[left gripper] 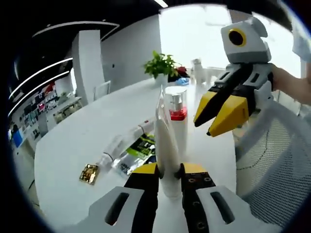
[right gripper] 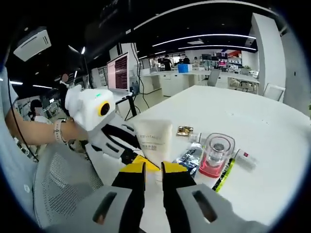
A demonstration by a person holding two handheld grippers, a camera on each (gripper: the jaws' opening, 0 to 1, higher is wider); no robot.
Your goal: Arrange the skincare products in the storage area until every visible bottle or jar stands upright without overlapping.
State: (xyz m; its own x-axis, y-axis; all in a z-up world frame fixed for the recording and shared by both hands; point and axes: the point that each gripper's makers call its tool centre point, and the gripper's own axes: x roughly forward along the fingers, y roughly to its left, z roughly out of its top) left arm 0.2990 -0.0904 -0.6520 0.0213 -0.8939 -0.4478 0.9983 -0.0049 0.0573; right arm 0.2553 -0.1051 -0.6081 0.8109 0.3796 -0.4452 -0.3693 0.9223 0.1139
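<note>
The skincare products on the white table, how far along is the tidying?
Done: the pump bottle with the red band stands upright. In hand: the left gripper is shut on the white tube, held upright beside that bottle; the right gripper hovers nearby, apparently holding nothing. Left: a clear bottle, a green sachet and a small gold item lie flat on the table.

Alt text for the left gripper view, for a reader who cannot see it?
The left gripper clamps an upright white tube on a white table, beside a red-banded pump bottle. The right gripper hovers nearby, jaws apart.
</note>
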